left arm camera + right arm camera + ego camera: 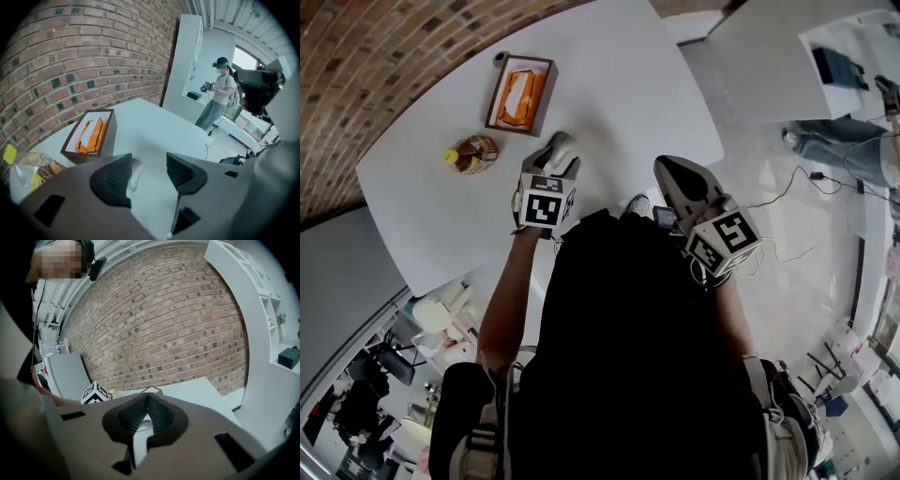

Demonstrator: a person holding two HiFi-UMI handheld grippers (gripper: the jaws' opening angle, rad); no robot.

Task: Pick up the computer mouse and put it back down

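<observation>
Lying beyond left claw [150,164], tissue box [520,94], snack bag [472,153]

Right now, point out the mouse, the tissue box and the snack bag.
mouse [134,177], left gripper view, its white body
tissue box [107,136], left gripper view, dark side wall
snack bag [473,153], head view, middle

Before me the white desk [609,84] carries a brown box [545,94] with orange-and-white contents and, near it, a crinkly snack bag [473,153]. A brick wall [93,56] rises behind; a person [220,96] stands well off.
</observation>
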